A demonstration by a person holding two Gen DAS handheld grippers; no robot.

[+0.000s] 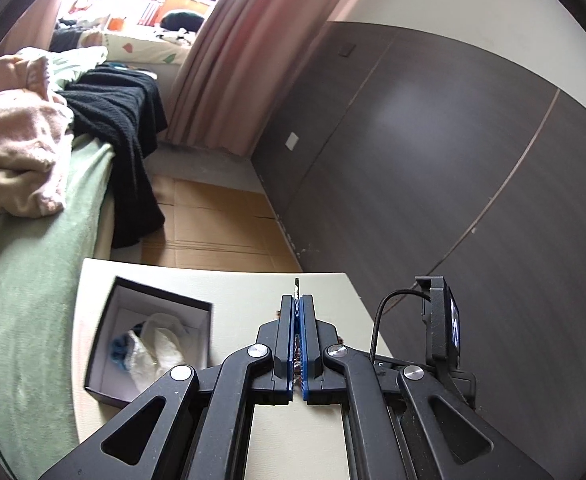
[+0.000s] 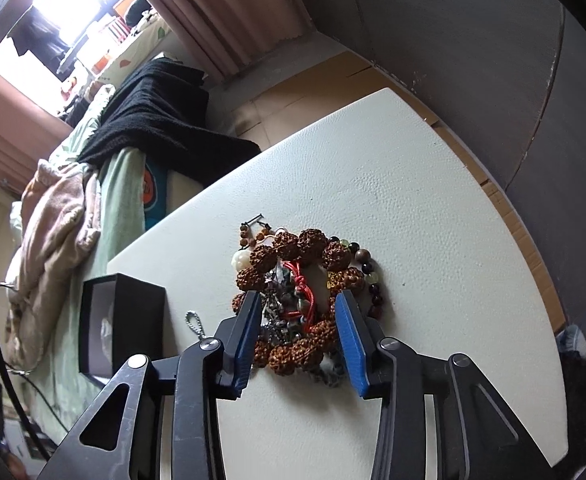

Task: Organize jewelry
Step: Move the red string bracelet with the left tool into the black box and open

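A: Where's the jewelry?

B: Heap of bracelets [image 2: 305, 296] near the middle of the white table [image 2: 413, 208], all tangled. On top a ring of big knobbly brown seed beads, rough and wrinkled. Under it a red knotted cord, small silvery bits, a pale carved piece. Smooth round glossy beads, dark and greenish, curve along the side toward the table's right edge. A thin strand of tiny brown beads trails off twd the far edge.

A: Long axis?

B: Heap's roughly oval, long way runs near edge to far edge. No clear pointing direction.

A: Box?

B: Black square box [image 1: 149, 344], open, white lining, by the table's left edge, well apart from the heap. Inside: crumpled clear plastic bags, one w/ smth blue in it. Can't tell what exactly.

A: Grippers?

B: Right gripper [image 2: 299, 300] spread partway, blue pads straddling the heap's near part, one each side. Pads don't seem to press on the beads. Left gripper [image 1: 297, 308] pressed together; a thin dark sliver sticks out past the tips, brown beads glimpsed lower between the pads. Can't tell what it pinches.

A: Anything else on the table?

B: Short silvery twisted chain [image 2: 195, 322] betw. box and heap, near the right gripper's left finger. Beyond the left edge, a bed w/ green sheet [image 1: 33, 264], pink fleece and black knit on top.
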